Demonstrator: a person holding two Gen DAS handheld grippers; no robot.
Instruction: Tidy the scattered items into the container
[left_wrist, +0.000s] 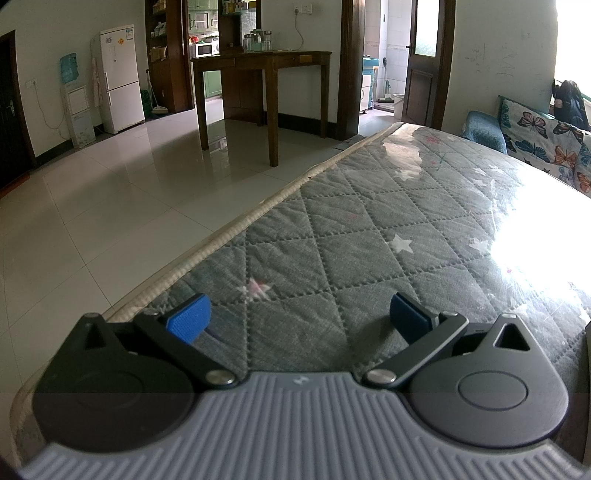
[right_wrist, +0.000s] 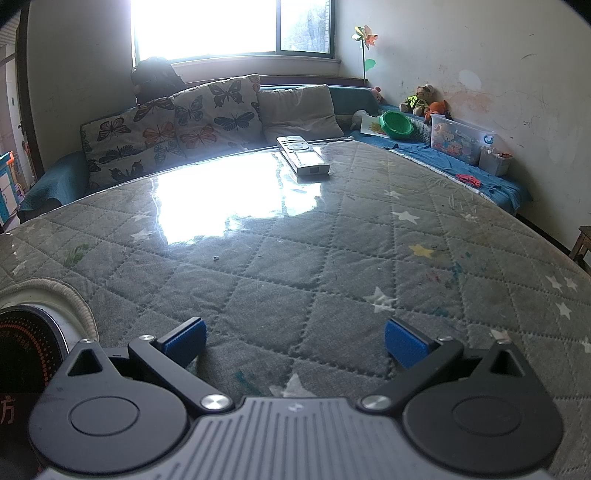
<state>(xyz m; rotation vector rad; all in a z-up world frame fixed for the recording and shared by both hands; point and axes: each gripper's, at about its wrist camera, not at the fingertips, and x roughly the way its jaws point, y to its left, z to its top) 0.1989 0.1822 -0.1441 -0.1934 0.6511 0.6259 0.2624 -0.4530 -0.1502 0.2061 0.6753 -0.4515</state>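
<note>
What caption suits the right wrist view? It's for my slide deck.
Open right tool hovers over a quilted table; two stacked remotes lie far ahead.

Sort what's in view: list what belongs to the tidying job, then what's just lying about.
Job:
- two grey remote controls lying stacked on the quilted star-print tabletop
- left gripper and right gripper, fingers apart, holding nothing

Lying about:
- butterfly-print cushions
- green plastic bowl
- teddy bear
- clear toy box

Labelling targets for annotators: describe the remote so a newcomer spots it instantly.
Start at the grey quilted star-print table cover under glossy clear film. Look to its far edge, just before the butterfly-print sofa cushions. There lie flat, silver-white slim rectangular remote controls, apparently two side by side, the only items resting on that surface.
</note>
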